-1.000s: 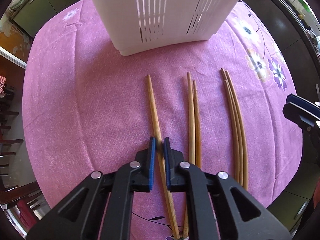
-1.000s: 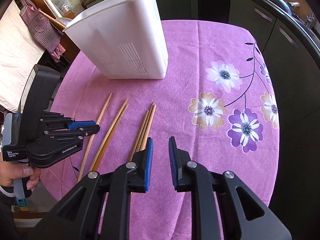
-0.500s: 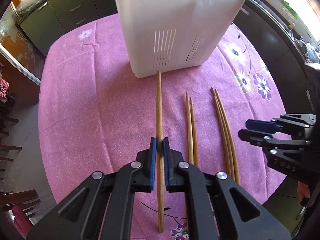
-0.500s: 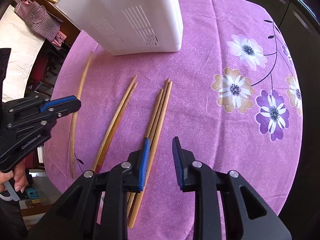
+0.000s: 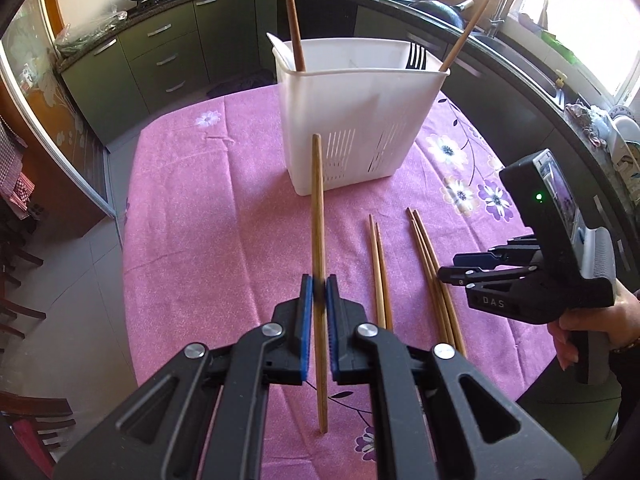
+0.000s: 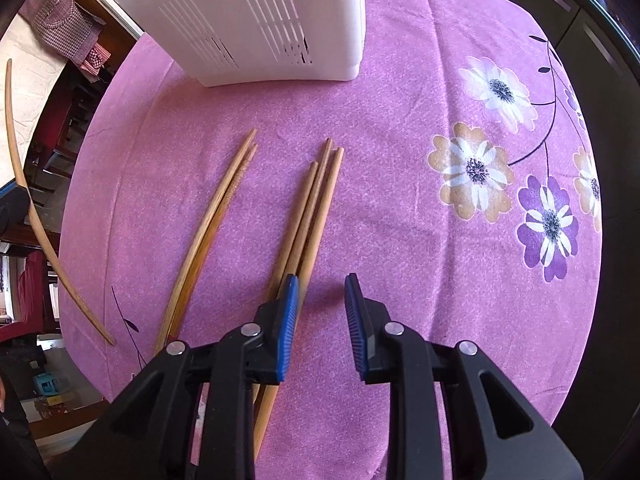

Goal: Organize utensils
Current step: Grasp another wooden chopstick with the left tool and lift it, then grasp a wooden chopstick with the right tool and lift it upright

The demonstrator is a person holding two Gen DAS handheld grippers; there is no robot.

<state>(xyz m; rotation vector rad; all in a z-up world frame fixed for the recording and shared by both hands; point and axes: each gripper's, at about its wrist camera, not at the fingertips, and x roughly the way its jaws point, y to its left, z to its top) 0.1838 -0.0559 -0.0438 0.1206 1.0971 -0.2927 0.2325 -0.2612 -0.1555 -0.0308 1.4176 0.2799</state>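
My left gripper [image 5: 319, 284] is shut on a single wooden chopstick [image 5: 318, 208] and holds it lifted above the pink tablecloth, its far tip toward the white utensil basket [image 5: 356, 120]. The same chopstick shows at the left edge of the right wrist view [image 6: 24, 184]. A pair of chopsticks [image 6: 216, 216] and a bundle of three chopsticks [image 6: 308, 216] lie on the cloth. My right gripper [image 6: 322, 292] is open, low over the near part of the bundle, its left finger over the sticks. The basket [image 6: 256, 20] stands beyond them.
The basket holds two upright wooden sticks [image 5: 294, 28] and a fork [image 5: 416, 58]. The round table's edge [image 5: 132, 280] drops off on the left, with chairs beyond. Dark kitchen cabinets [image 5: 160, 56] and a counter ring the back.
My left gripper has lifted the single chopstick off the cloth and risen, so the basket's top now shows. My right gripper has moved down and forward over the three-stick bundle and opened wider.
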